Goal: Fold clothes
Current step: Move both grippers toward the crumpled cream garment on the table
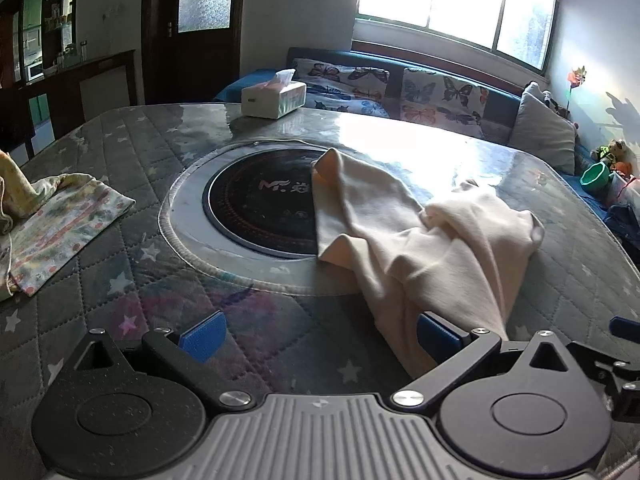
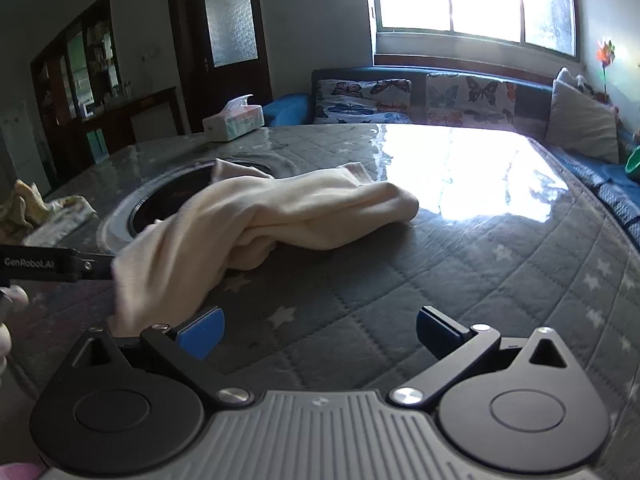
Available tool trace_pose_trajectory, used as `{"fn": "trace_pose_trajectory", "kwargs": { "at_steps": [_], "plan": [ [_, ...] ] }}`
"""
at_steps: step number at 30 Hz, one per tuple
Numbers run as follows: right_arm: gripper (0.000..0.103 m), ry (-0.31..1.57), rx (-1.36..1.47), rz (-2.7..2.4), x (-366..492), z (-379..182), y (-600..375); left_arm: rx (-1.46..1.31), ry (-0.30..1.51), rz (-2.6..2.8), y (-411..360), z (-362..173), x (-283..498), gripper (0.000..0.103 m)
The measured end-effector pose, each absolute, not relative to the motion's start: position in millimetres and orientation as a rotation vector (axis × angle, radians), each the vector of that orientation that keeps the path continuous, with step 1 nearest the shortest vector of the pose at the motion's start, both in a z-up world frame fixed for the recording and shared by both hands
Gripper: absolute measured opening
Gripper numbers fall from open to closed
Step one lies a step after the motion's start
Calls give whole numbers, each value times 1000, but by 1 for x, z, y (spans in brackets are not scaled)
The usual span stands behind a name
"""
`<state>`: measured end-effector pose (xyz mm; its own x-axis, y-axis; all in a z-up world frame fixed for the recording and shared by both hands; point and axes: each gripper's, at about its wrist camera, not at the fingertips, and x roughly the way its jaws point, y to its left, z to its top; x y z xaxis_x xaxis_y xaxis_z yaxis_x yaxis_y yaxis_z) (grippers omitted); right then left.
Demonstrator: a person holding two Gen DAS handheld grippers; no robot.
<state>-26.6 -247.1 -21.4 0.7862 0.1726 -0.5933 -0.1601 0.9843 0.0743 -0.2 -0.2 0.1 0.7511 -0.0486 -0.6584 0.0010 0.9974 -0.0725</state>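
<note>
We judge the cream garment, rumpled on the bench, soft, light and floppy. Both our left claw and right claw gape empty; a near hem edge seems the best hold.

The left gripper is hovering with fingers spread wide. The right gripper is likewise gaping, holding nothing.

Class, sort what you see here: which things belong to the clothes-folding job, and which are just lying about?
Belongs to the job:
cream garment
patterned cloth
left gripper
right gripper

Just lying about:
tissue box
butterfly cushions
grey pillow
green bowl
</note>
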Motion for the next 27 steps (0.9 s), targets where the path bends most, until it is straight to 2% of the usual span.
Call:
{"fn": "trace_pose_trajectory", "kwargs": {
  "at_steps": [27],
  "plan": [
    [103, 674, 61, 171, -58, -16, -229, -53, 778, -102, -28, 4, -45, 103]
  ]
}}
